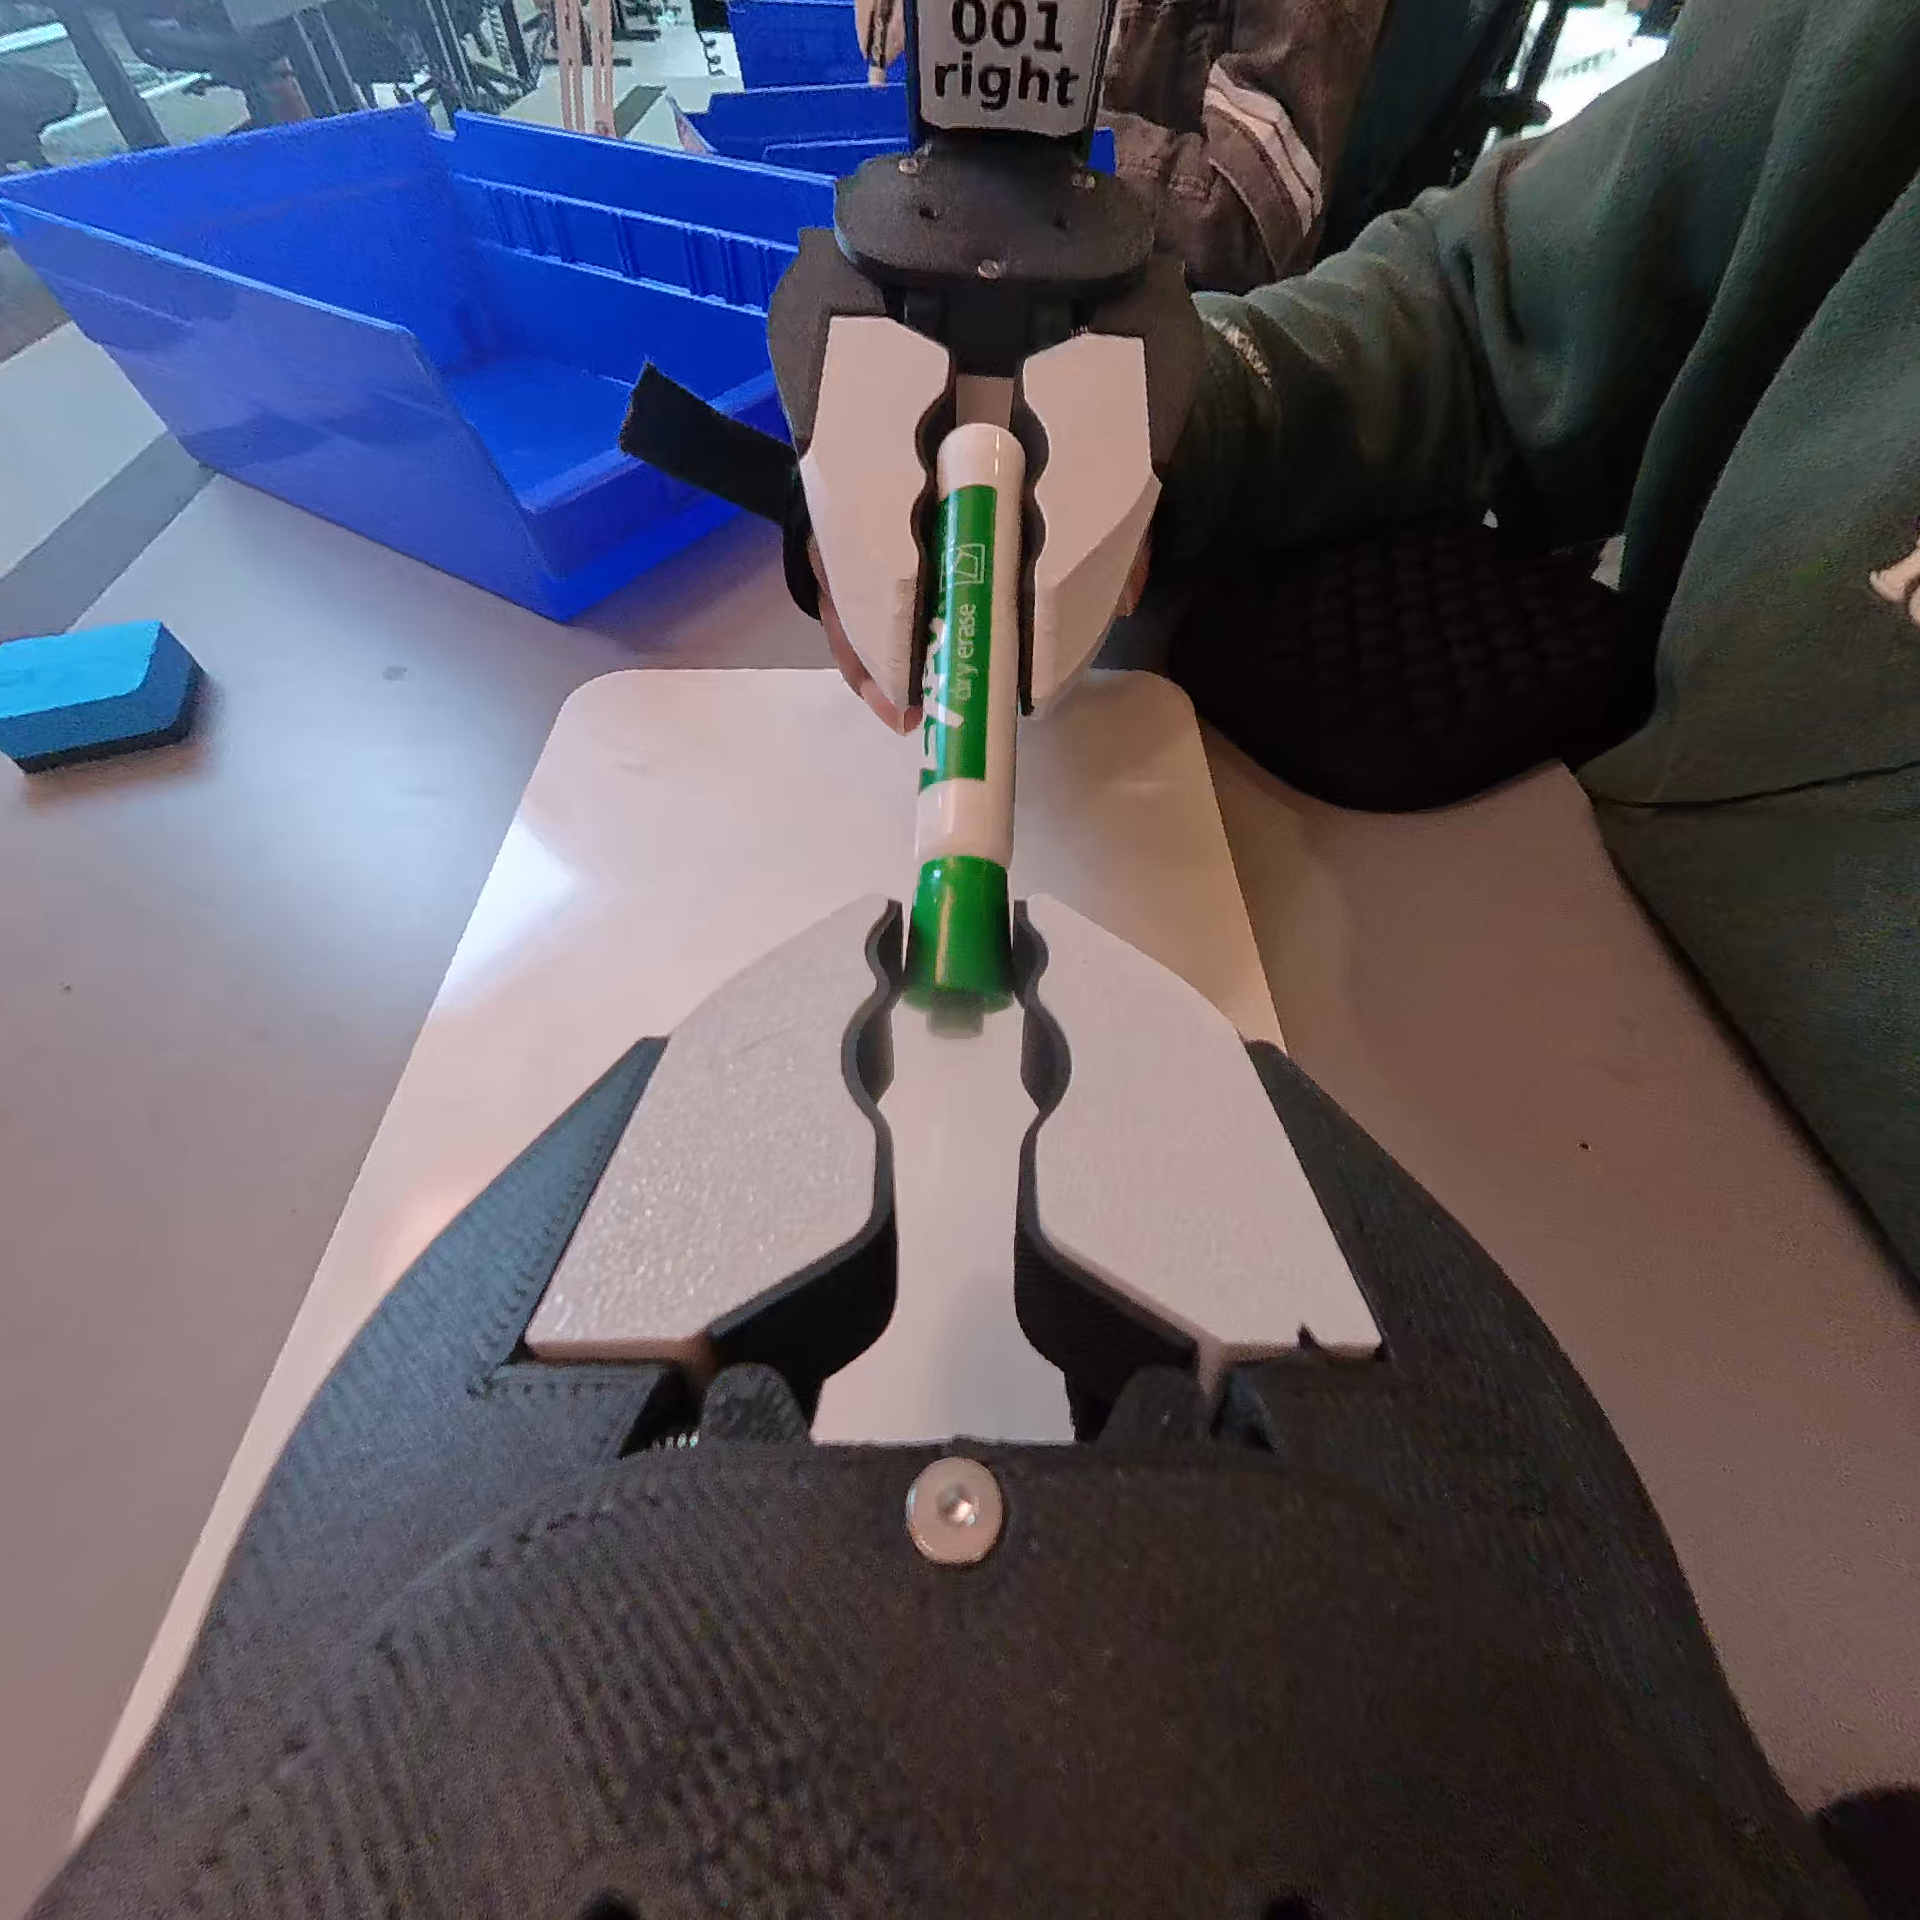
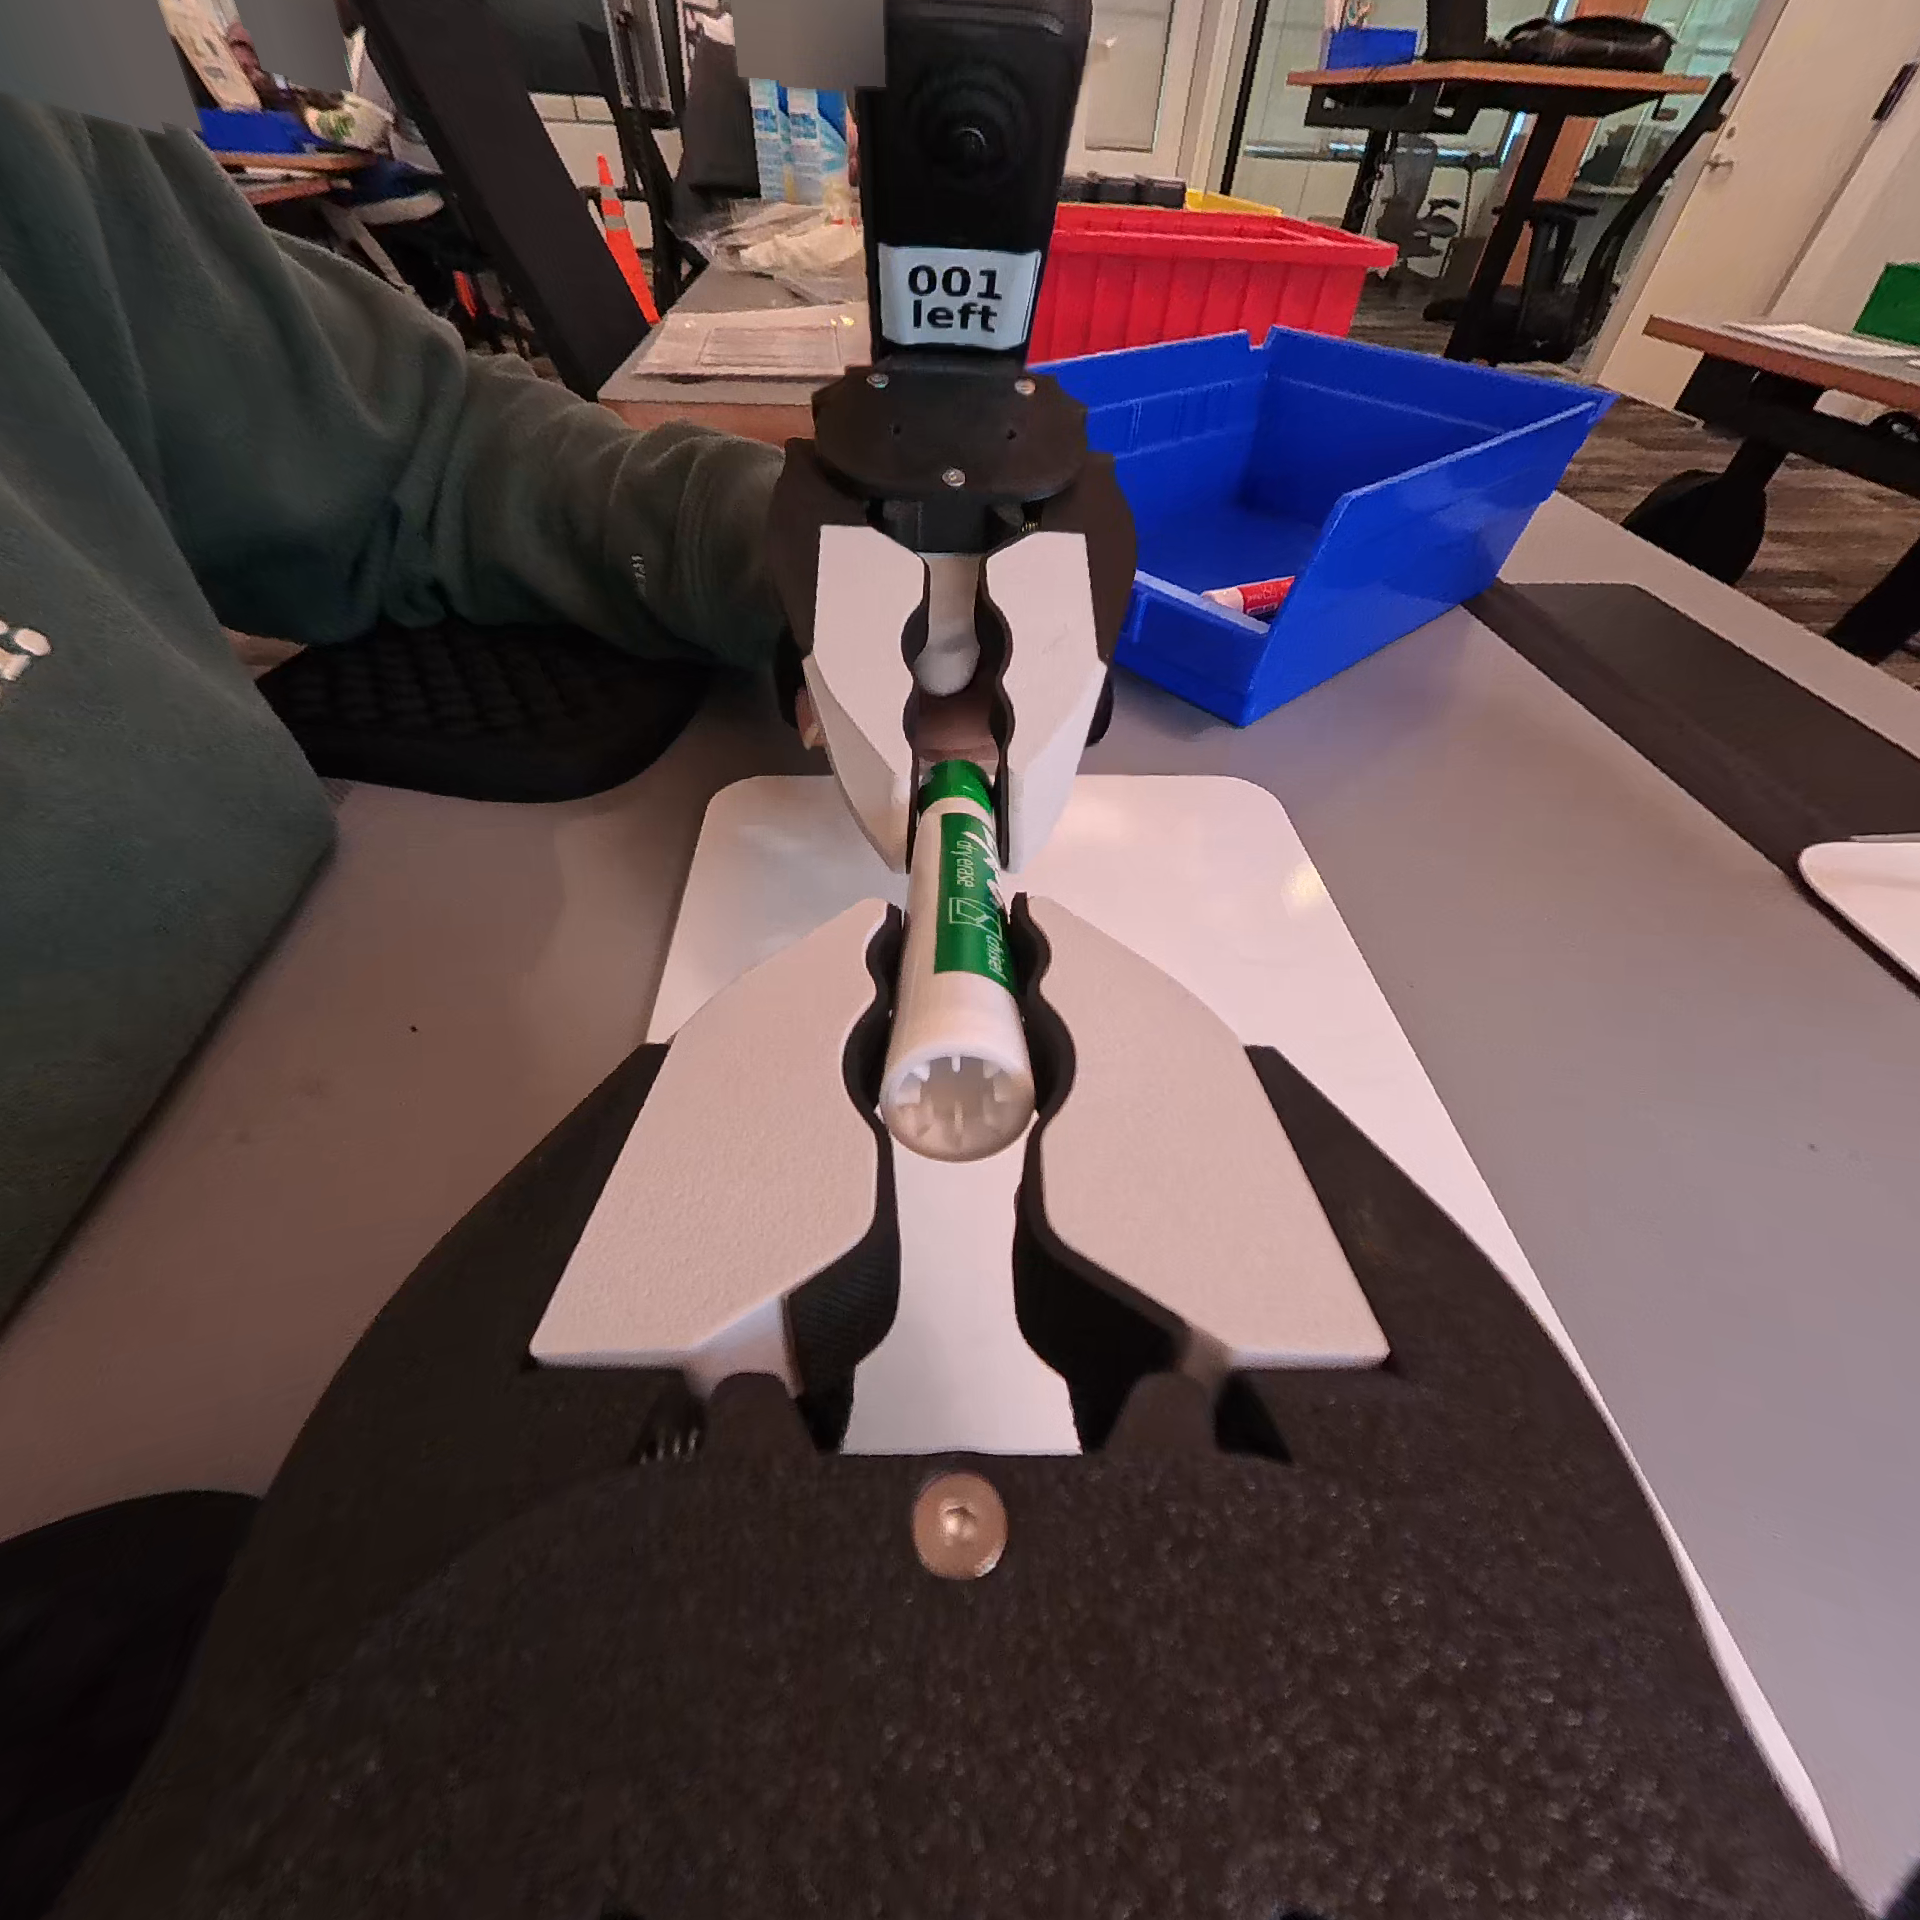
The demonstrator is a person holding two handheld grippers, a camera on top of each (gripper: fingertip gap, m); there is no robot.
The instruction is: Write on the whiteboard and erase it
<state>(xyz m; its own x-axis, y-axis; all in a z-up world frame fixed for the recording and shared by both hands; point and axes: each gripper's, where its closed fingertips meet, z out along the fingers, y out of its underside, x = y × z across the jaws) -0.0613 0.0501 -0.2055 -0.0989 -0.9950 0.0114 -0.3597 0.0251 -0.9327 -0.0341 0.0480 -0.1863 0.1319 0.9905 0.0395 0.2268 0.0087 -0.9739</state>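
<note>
A green dry-erase marker (image 1: 966, 644) is held level above the white whiteboard (image 1: 675, 831) between my two grippers, which face each other. My left gripper (image 1: 956, 925) is shut on the marker's green cap (image 1: 951, 940). My right gripper (image 1: 966, 707) is shut on the white barrel. In the right wrist view my right gripper (image 2: 954, 914) holds the barrel (image 2: 951, 1039) with its hollow white end towards the camera, and my left gripper (image 2: 951, 821) grips the cap (image 2: 951, 795) over the whiteboard (image 2: 1195, 914). A blue eraser (image 1: 94, 707) lies on the table, left of the board.
A blue bin (image 1: 416, 343) stands behind the board; in the right wrist view the bin (image 2: 1351, 520) holds a red marker (image 2: 1252, 597). A red bin (image 2: 1195, 281) is farther back. A person's green sleeve (image 1: 1558, 364) and a black mesh chair back (image 1: 1403, 644) are at the table's edge.
</note>
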